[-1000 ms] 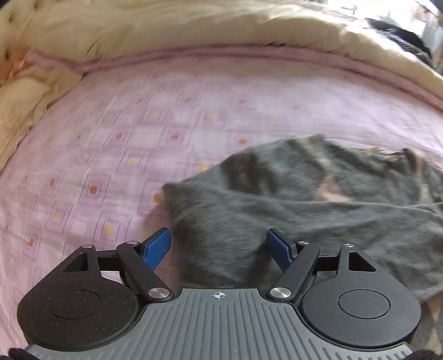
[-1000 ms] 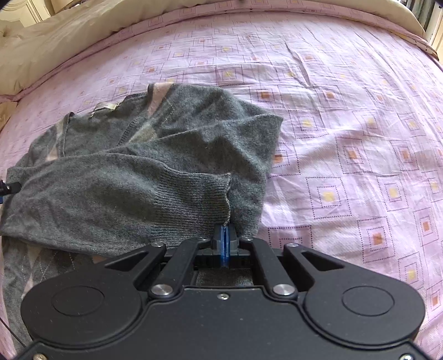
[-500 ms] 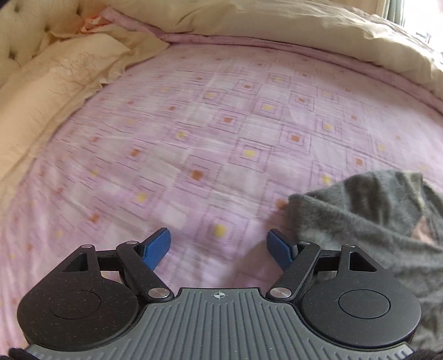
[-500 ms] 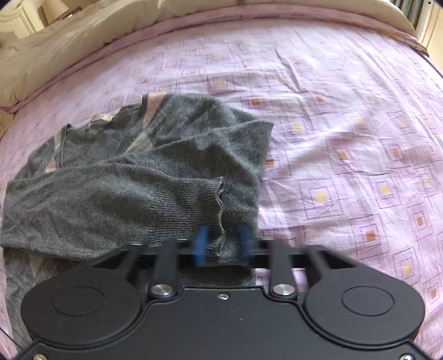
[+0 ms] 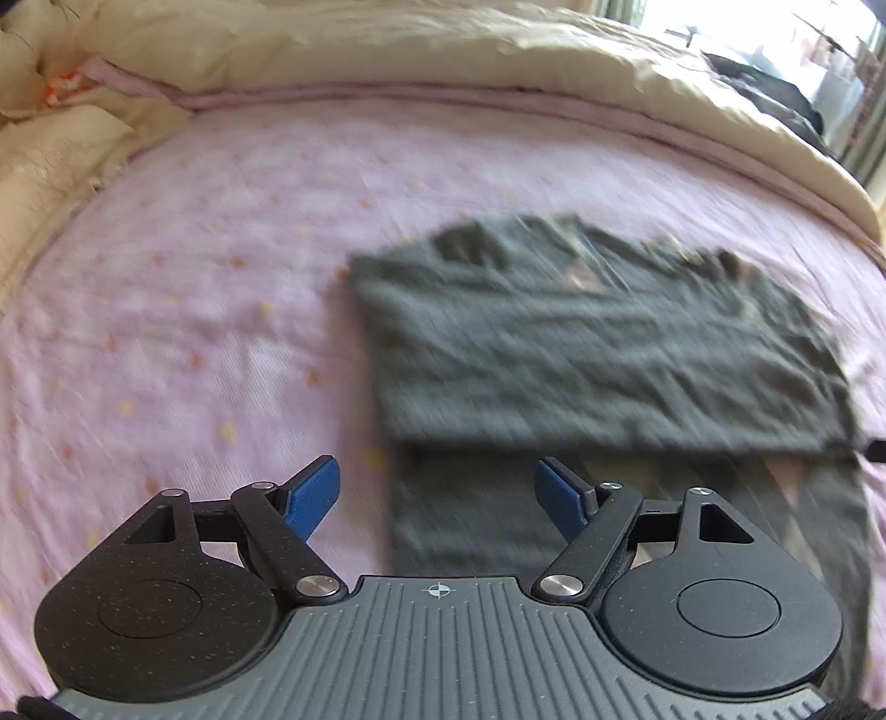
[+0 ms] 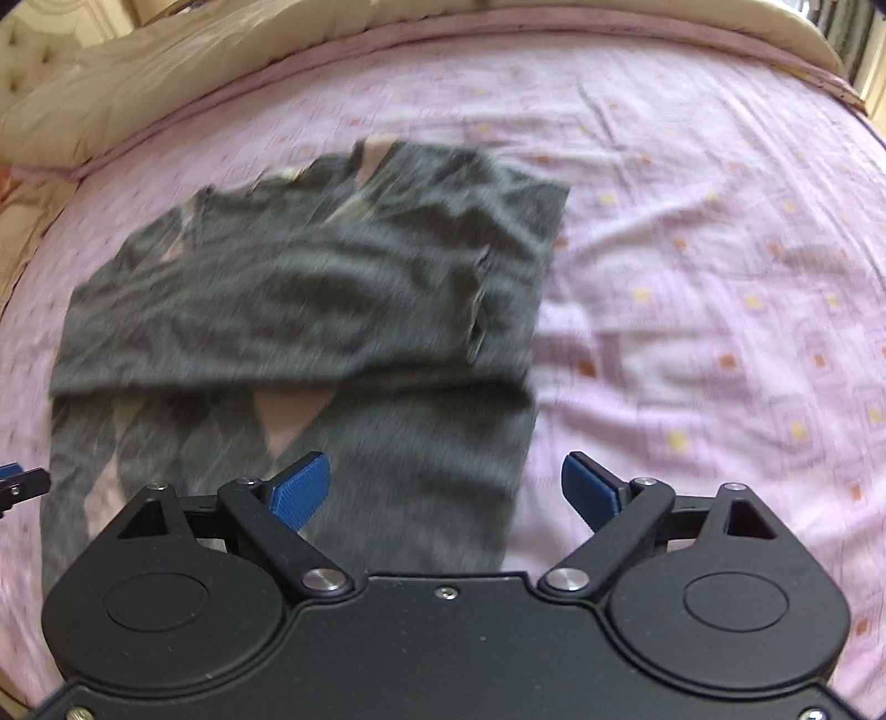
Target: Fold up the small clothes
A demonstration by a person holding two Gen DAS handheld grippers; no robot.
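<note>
A dark grey knit sweater (image 5: 598, 354) with pale pink diamond patches lies on the bed, its sleeves folded across the body; it also shows in the right wrist view (image 6: 310, 310). My left gripper (image 5: 437, 493) is open and empty, above the sweater's near left edge. My right gripper (image 6: 446, 487) is open and empty, above the sweater's near right edge. The tip of the left gripper (image 6: 22, 484) shows at the left edge of the right wrist view. Both views are blurred by motion.
The bed sheet (image 6: 720, 277) is pink with small square prints. A cream quilt (image 5: 387, 50) is bunched along the far edge and left side of the bed. Dark clothing (image 5: 775, 94) lies at the far right by a bright window.
My right gripper has opened and let go of the sweater's sleeve cuff, then pulled back. My left gripper swung left off the sweater and back over its near left edge, staying open.
</note>
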